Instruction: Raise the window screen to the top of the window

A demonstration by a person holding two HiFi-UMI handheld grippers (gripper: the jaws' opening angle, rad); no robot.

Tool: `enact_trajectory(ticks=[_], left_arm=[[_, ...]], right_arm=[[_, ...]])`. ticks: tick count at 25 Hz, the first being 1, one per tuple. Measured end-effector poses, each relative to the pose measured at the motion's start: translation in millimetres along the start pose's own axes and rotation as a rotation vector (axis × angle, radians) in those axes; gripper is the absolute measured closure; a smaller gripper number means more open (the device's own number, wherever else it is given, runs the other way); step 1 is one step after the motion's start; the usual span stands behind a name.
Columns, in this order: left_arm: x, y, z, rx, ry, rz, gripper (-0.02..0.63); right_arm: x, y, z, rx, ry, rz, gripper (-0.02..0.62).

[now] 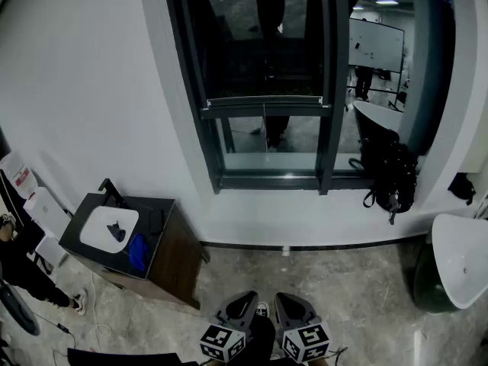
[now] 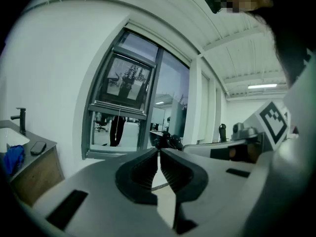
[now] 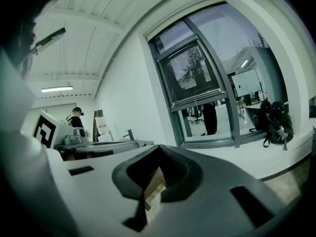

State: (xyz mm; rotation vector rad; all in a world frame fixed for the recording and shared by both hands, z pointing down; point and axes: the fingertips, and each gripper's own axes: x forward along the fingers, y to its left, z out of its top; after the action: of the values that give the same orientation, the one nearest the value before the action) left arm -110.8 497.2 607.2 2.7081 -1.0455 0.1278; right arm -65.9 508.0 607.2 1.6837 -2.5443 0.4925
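Head view shows left tongs (image 1: 242, 302) and right tongs (image 1: 293, 303) pressed together, empty, at bottom centre; the window screen (image 1: 264, 102) hangs upper centre, well apart. Best spread one pair and pinch its bottom bar squarely.

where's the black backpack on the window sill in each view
Head view: the black backpack is right of centre, on the white sill.
Left gripper view: the backpack is small and dark at mid-picture, right of the window.
Right gripper view: the backpack is at the far right, on the sill.
Shared landmark: the window screen's grey bottom bar, left of the backpack in all three.
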Motion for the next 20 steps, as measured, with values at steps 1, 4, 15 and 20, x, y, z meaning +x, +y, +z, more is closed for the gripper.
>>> enact_trajectory(ticks=[1, 4, 15, 20], left_arm=[[7, 8, 0, 0.001, 0.001, -0.001, 0.606], [31, 32, 3, -0.007, 0.002, 0.002, 0.606], [146, 127, 62, 0.000, -0.022, -0.043, 0.606], [186, 175, 87, 0.028, -0.045, -0.069, 0.606]], right_arm=[[8, -4, 0, -0.002, 0.003, -0.003, 0.586], [33, -15, 6, -0.024, 0.012, -0.006, 0.586], [149, -83, 77, -0.021, -0.009, -0.052, 0.586], [204, -106, 100, -0.018, -0.038, -0.088, 0.586]])
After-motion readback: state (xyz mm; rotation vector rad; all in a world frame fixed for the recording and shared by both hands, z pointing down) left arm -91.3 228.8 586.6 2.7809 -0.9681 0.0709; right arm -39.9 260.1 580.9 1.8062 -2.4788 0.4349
